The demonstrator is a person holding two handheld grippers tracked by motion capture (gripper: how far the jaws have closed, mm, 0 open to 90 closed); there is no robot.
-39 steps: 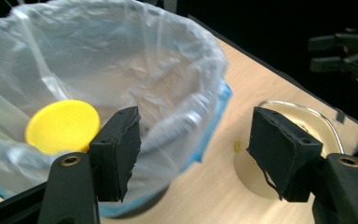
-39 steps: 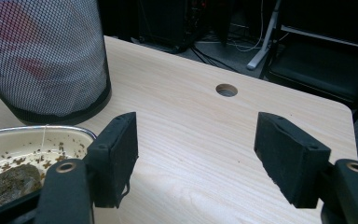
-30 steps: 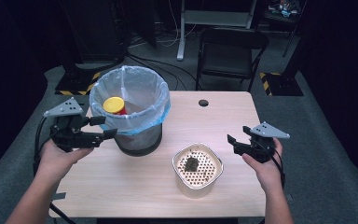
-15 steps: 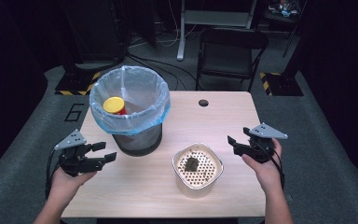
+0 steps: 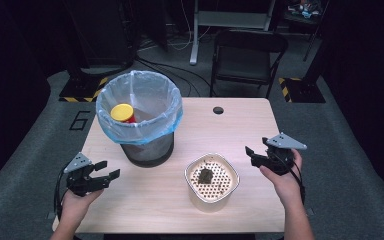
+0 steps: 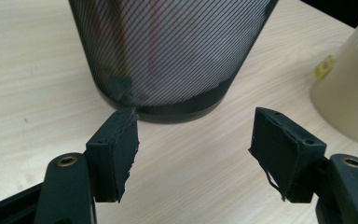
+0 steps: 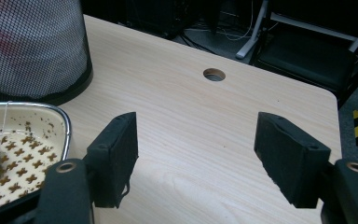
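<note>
My left gripper (image 5: 111, 169) hovers low over the table's front left corner, pointing at the foot of the mesh waste bin (image 5: 145, 145). In the left gripper view its jaws (image 6: 193, 126) stand apart with nothing between them; they have just been opening. The bin (image 6: 168, 51) has a blue bag, and a yellow-lidded red container (image 5: 122, 112) lies inside. My right gripper (image 5: 250, 154) is open and empty at the right side, beside the cream perforated bowl (image 5: 230, 192). A dark lump (image 5: 205, 176) sits in that bowl. In the right gripper view the gripper (image 7: 196, 126) has bare tabletop between its jaws.
A round cable hole (image 5: 218, 110) is in the table's far middle, also seen as the hole (image 7: 214, 74) ahead of the right gripper. A black chair (image 5: 247, 55) stands behind the table. The cream bowl's wall (image 6: 349, 93) is at the right of the left gripper view.
My left hand has dropped from beside the bin's rim down to the table's front left and drawn toward the near edge. The right hand has stayed put.
</note>
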